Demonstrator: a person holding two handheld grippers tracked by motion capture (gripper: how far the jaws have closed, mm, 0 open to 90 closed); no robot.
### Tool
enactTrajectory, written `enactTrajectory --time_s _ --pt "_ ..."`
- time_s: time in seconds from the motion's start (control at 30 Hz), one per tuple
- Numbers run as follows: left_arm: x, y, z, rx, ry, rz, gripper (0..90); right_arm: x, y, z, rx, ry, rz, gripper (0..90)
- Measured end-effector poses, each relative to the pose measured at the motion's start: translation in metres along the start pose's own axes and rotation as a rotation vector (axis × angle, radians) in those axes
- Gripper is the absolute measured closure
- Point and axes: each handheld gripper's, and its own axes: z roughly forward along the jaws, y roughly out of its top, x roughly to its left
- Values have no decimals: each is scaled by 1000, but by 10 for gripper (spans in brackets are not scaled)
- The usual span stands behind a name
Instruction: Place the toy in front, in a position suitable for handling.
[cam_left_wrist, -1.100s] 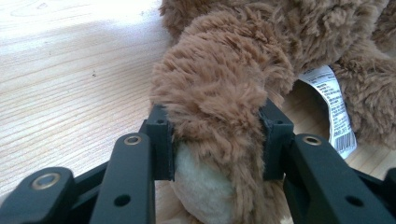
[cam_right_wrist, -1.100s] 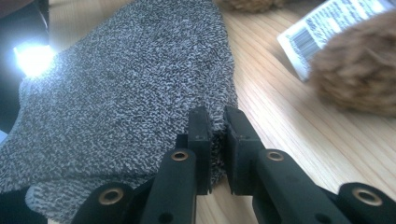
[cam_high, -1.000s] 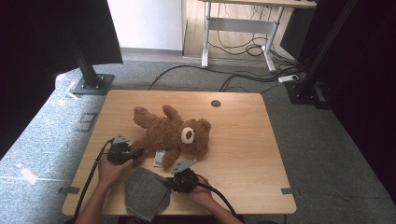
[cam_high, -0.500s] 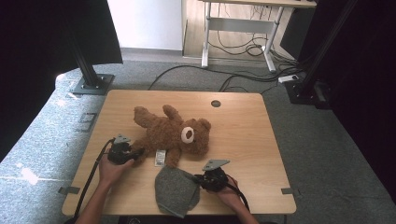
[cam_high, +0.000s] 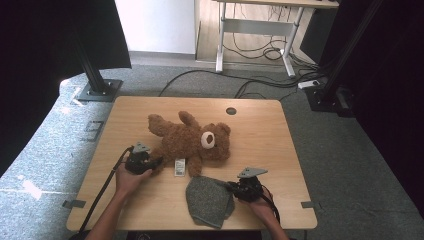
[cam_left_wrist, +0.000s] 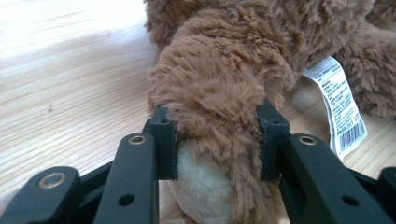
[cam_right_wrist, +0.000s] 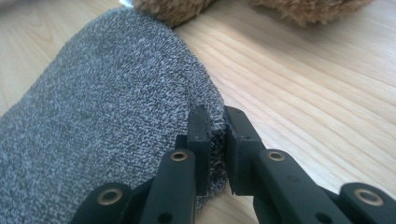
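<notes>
Left gripper (cam_high: 155, 162) closing on teddy bear (cam_high: 187, 140) leg; right gripper (cam_high: 231, 187) pinches grey knit hat (cam_high: 207, 200) at desk (cam_high: 260, 135) front edge; far half free.

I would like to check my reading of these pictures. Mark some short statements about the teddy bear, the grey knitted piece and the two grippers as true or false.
1. The left gripper is closed on a leg of the teddy bear. True; its jaws have just been closing on the leg.
2. The right gripper pinches the edge of the grey knitted piece. True.
3. The teddy bear sits upright. False; it lies flat on the table.
4. The knitted piece covers the bear's head. False; it lies on the table near the person's edge, by the bear.
5. A white label with a barcode hangs from the bear. True.
</notes>
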Motion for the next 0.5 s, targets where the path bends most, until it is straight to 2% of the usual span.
enactTrajectory --time_s 0.2,0.23,0.27,0.3,0.33,0.37,0.4,0.43,0.47,0.5 --pt "-6 2 4 4 0 11 597 -6 1 -8 -30 -10 12 753" --pt "-7 3 5 1 -3 10 597 -6 2 -8 -35 -14 12 709" --pt "-7 3 6 2 -6 10 597 -4 6 -10 -61 -13 13 569" --pt "-7 3 6 2 -6 10 597 -4 6 -10 -61 -13 13 569" --pt "-7 3 6 2 -5 11 597 -3 8 -10 -66 -10 12 513" --pt "-7 3 6 2 -5 9 597 2 13 -6 -68 5 9 374" --pt "-7 3 6 3 -5 9 597 2 13 -6 -68 5 9 374" --pt "-7 3 6 3 -4 10 597 6 16 4 -32 30 -1 275" --pt "-8 3 6 4 -3 11 597 6 16 4 -32 30 -1 275" --pt "-8 3 5 4 -2 12 597 8 17 10 -4 37 -13 244"
